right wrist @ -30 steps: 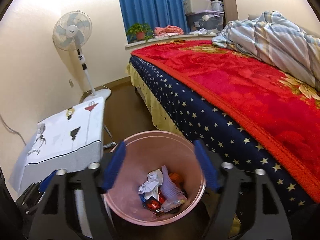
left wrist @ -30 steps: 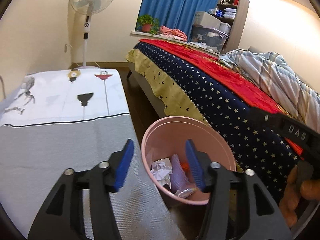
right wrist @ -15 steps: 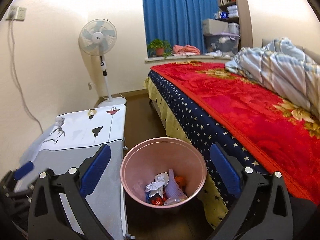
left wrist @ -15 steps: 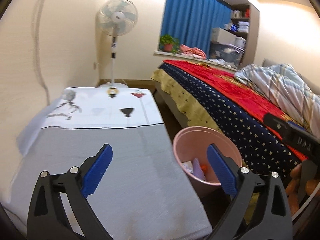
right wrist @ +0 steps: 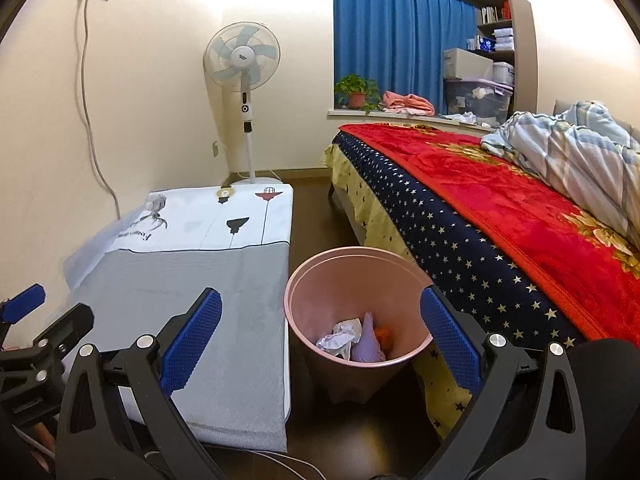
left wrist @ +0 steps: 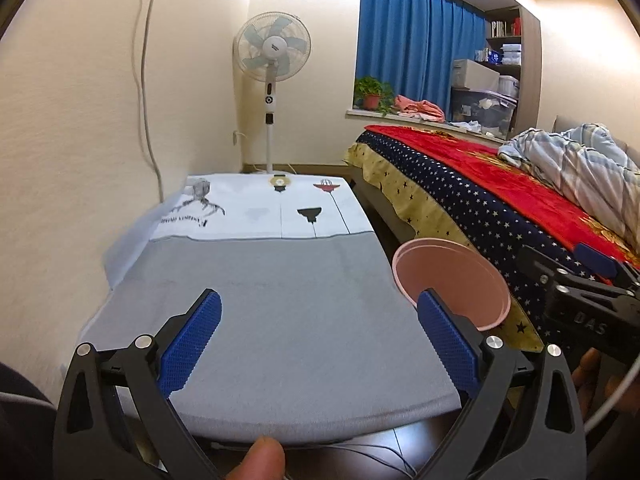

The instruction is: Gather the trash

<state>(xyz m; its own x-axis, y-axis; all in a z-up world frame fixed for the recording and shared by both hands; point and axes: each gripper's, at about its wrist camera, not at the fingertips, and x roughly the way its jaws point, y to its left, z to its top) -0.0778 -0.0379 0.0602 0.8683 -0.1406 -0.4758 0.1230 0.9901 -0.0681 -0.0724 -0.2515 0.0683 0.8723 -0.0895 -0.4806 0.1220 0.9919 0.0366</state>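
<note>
Beside the bed, the pink bin [right wrist: 352, 312] holding crumpled trash [right wrist: 354, 338] now lies farther off: both the left gripper [left wrist: 318, 344] and right gripper [right wrist: 320, 340] have backed away, jaws wide and empty, suggesting collection is finished.

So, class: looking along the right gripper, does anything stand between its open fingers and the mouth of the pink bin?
Nothing visible does. The right gripper is open and empty, and the pink bin stands on the floor just ahead, between the covered table and the bed, its mouth uncovered, with crumpled trash inside.
</note>
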